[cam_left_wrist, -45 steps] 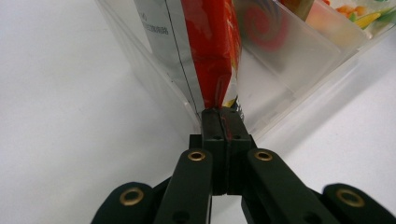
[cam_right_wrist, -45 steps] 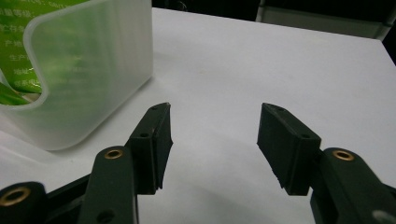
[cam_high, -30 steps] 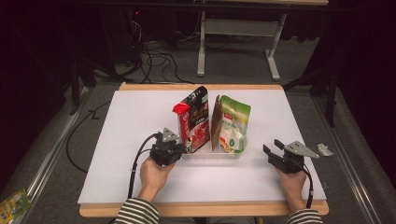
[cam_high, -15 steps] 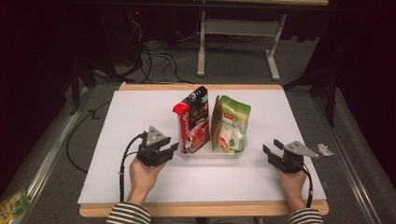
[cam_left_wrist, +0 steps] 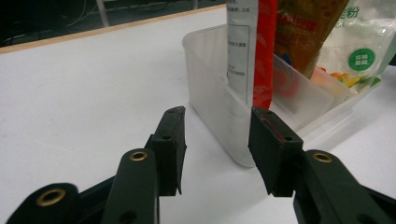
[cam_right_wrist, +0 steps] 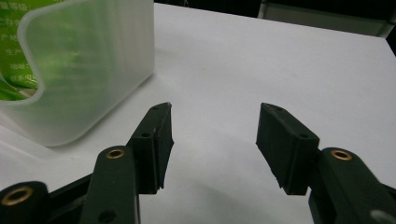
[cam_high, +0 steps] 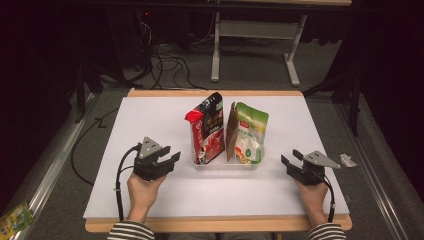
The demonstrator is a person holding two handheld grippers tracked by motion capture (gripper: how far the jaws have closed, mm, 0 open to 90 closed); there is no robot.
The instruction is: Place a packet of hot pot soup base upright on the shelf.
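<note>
White table [cam_high: 150,125] in a dim, perhaps cluttered room; both tongs [cam_high: 159,162] [cam_high: 295,165] gape, holding nothing.

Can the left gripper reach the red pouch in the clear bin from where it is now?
Probably yes: the left gripper, jaws open, sits beside the clear bin, and the red pouch stands well above its rim.
</note>
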